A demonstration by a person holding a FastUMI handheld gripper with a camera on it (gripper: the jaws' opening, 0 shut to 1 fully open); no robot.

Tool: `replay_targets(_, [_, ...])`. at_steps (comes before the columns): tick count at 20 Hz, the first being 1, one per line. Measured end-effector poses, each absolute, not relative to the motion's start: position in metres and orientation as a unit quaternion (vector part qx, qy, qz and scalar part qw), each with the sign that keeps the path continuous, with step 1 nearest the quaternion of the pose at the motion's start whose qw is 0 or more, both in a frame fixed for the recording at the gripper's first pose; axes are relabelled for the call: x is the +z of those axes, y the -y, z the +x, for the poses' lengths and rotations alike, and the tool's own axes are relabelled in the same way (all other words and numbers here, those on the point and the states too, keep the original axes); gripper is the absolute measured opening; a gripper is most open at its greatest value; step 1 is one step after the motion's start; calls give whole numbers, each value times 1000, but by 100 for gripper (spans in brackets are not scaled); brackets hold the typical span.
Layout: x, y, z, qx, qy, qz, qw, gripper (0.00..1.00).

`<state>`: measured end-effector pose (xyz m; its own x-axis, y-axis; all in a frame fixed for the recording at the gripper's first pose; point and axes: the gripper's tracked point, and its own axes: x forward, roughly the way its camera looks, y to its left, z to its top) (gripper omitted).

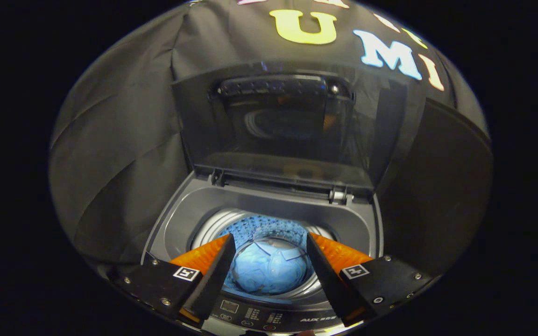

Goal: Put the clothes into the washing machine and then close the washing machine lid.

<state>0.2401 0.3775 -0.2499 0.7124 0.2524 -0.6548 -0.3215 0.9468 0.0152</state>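
Gripper view: gripper (269, 252) jaws spread, empty, above the washer's (175, 219) drum, where clothes (269, 268) lie crumpled; lid (278, 126) stands upright at the rear edge.

"AUX" brand legible on washing machine (269, 212) control panel (273, 317); other panel markings too small.

The tool (269, 254) points forward and downward, its two fingers (213, 270) spread wide apart. Nothing is held between them; the gap stands empty, and neither finger touches anything
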Motion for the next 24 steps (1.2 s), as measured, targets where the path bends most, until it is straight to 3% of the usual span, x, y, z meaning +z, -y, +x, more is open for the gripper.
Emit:
replay_targets(11, [-130, -398, 251, 179, -174, -39, 968, 95])
replay_targets(24, [-66, -393, 347, 139, -107, -25, 984, 95])
